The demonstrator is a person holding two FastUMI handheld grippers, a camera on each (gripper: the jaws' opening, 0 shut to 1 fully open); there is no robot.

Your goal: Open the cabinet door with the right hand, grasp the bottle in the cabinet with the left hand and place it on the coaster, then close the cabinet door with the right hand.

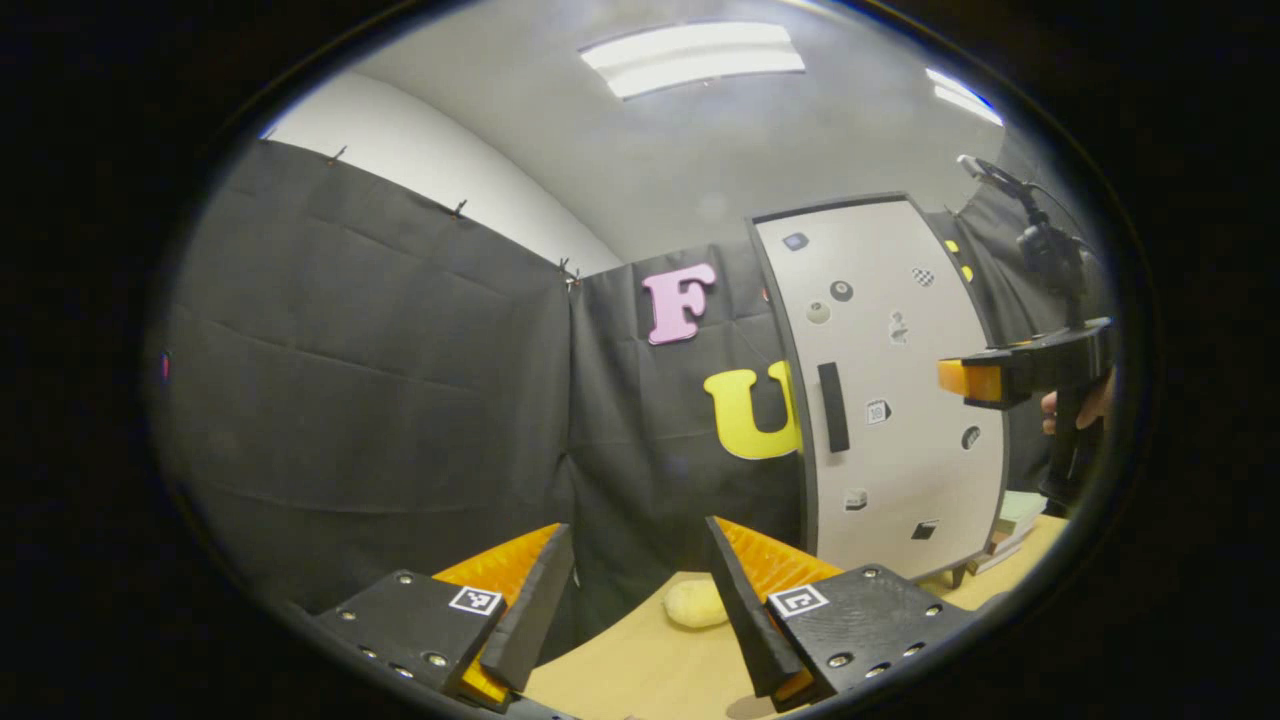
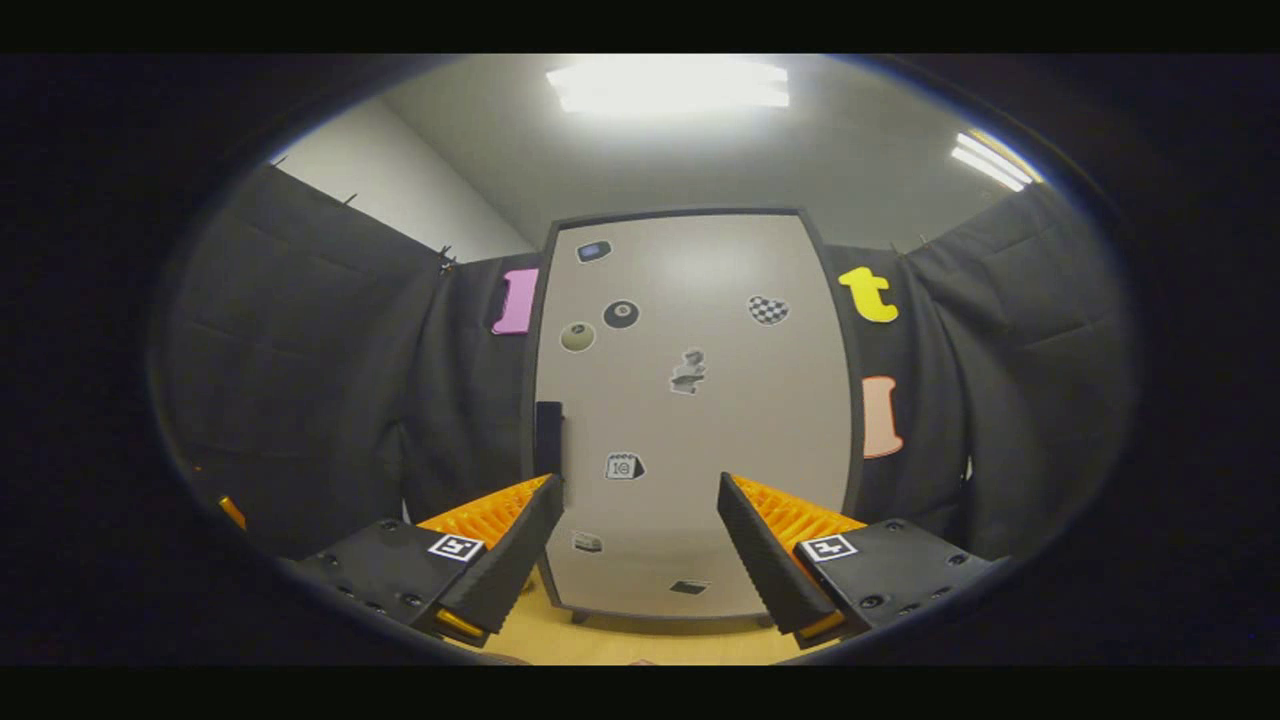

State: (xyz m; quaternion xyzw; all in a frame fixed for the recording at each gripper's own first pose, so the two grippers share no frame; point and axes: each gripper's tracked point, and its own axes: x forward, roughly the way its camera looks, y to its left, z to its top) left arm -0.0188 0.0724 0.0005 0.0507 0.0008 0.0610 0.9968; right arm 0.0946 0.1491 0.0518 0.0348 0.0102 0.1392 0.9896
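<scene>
A white cabinet with a dark frame stands straight ahead in the right gripper view, its door closed and dotted with small stickers. Its dark vertical handle sits on the left edge of the door. My right gripper is open and held short of the door, touching nothing. In the left gripper view the same cabinet stands to the right, with its handle showing. My left gripper is open and empty above the table. The right gripper comes in from the right edge, held by a hand.
A wooden table lies below the grippers. A pale rounded object rests on it near the cabinet's foot. Some stacked flat items lie to the right of the cabinet. Black cloth walls close the booth on the left and behind.
</scene>
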